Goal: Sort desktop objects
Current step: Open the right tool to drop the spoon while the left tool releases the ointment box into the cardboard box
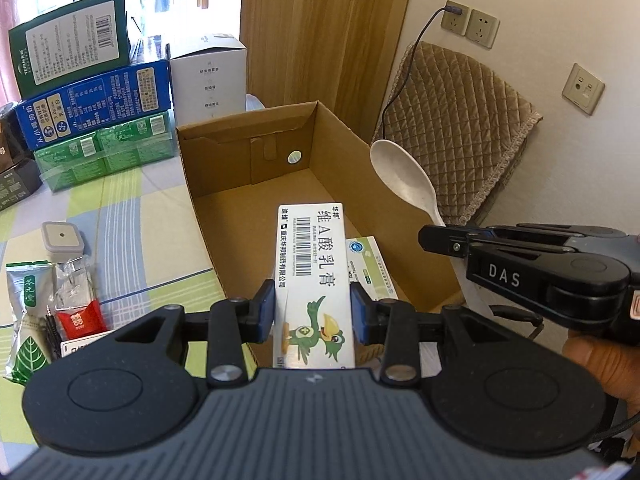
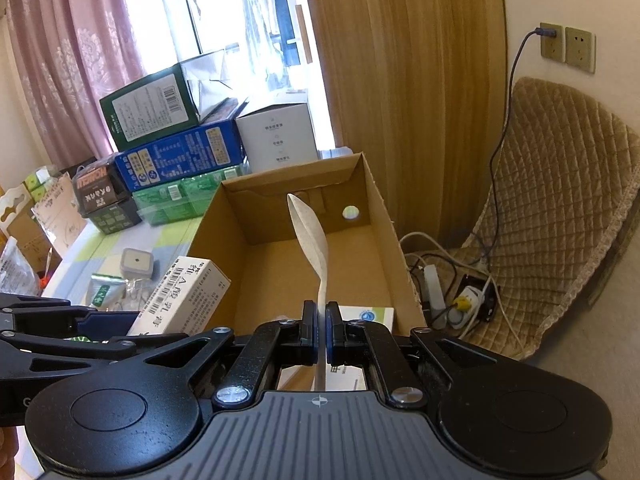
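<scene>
My left gripper point(image 1: 314, 312) is shut on a white ointment box point(image 1: 312, 276) with a green bird on it, held above the near end of an open cardboard box point(image 1: 200, 208). My right gripper point(image 2: 321, 330) is shut on the handle of a white spoon point(image 2: 310, 228), held over the same cardboard box point(image 2: 384, 216). The spoon point(image 1: 400, 176) and right gripper point(image 1: 444, 240) also show in the left wrist view, at the box's right wall. A white and green medicine box point(image 1: 370, 260) lies inside the box near its front; it also shows in the right wrist view point(image 2: 368, 316).
On the checked tablecloth point(image 1: 132, 216) left of the box lie a small grey square case point(image 1: 62, 240), a green tea sachet point(image 1: 28, 308) and a clear and red packet point(image 1: 78, 300). Stacked boxes point(image 1: 92, 92) stand behind. A padded chair point(image 2: 560, 208) and power strip point(image 2: 436, 292) are right.
</scene>
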`<move>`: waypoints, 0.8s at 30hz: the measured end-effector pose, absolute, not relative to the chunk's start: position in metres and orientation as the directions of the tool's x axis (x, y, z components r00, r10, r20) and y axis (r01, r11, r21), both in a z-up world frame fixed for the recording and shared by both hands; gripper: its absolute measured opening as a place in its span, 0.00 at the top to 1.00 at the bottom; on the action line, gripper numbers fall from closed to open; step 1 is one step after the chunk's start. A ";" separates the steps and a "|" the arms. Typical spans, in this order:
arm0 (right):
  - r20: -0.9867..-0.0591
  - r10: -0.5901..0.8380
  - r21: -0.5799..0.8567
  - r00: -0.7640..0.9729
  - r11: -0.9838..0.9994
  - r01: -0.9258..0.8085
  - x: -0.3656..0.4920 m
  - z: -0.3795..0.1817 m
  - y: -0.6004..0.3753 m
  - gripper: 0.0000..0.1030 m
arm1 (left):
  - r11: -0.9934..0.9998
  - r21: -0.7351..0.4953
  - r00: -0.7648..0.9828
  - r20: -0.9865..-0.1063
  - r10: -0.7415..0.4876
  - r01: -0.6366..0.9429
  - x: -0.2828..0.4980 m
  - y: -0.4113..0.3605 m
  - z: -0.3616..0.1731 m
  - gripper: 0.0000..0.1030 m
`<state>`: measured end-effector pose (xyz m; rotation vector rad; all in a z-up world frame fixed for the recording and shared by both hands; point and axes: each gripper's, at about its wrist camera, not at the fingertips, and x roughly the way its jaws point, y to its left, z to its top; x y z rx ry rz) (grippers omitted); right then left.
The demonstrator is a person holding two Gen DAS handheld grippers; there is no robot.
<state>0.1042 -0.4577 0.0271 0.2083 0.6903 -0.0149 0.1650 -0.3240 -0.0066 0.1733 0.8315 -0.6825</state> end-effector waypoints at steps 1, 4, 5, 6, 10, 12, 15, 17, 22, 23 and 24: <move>-0.635 0.054 0.185 0.771 0.979 0.083 0.107 0.026 -0.458 1.00 | 0.776 -0.118 0.475 -0.731 -0.490 0.619 0.168 -0.325 -0.008 0.68; -0.638 0.053 0.180 0.768 0.980 0.082 0.114 0.024 -0.459 1.00 | 0.778 -0.122 0.475 -0.730 -0.491 0.616 0.175 -0.327 -0.010 0.68; -0.639 0.051 0.180 0.768 0.980 0.084 0.116 0.024 -0.459 1.00 | 0.779 -0.123 0.476 -0.730 -0.491 0.614 0.177 -0.327 -0.011 0.68; -0.639 0.051 0.181 0.767 0.980 0.086 0.118 0.023 -0.460 1.00 | 0.781 -0.127 0.476 -0.730 -0.492 0.612 0.179 -0.328 -0.011 0.68; -0.643 0.051 0.185 0.764 0.979 0.090 0.124 0.020 -0.462 1.00 | 0.785 -0.132 0.475 -0.732 -0.489 0.605 0.186 -0.331 -0.015 0.68; -0.645 0.052 0.186 0.763 0.978 0.091 0.126 0.019 -0.463 1.00 | 0.786 -0.134 0.474 -0.733 -0.488 0.603 0.189 -0.332 -0.017 0.68; -0.646 0.052 0.188 0.761 0.978 0.092 0.128 0.017 -0.464 1.00 | 0.787 -0.137 0.473 -0.733 -0.489 0.601 0.192 -0.333 -0.019 0.68; -0.647 0.052 0.188 0.760 0.978 0.093 0.129 0.016 -0.465 1.00 | 0.789 -0.137 0.476 -0.732 -0.488 0.599 0.194 -0.333 -0.020 0.68; -0.649 0.051 0.187 0.759 0.978 0.094 0.132 0.014 -0.465 1.00 | 0.791 -0.142 0.476 -0.731 -0.489 0.595 0.201 -0.336 -0.023 0.68; -0.650 0.050 0.186 0.758 0.978 0.095 0.133 0.014 -0.466 1.00 | 0.790 -0.143 0.477 -0.728 -0.492 0.596 0.201 -0.337 -0.023 0.68; -0.651 0.050 0.186 0.758 0.978 0.096 0.134 0.013 -0.466 1.00 | 0.791 -0.143 0.483 -0.723 -0.494 0.595 0.202 -0.337 -0.024 0.68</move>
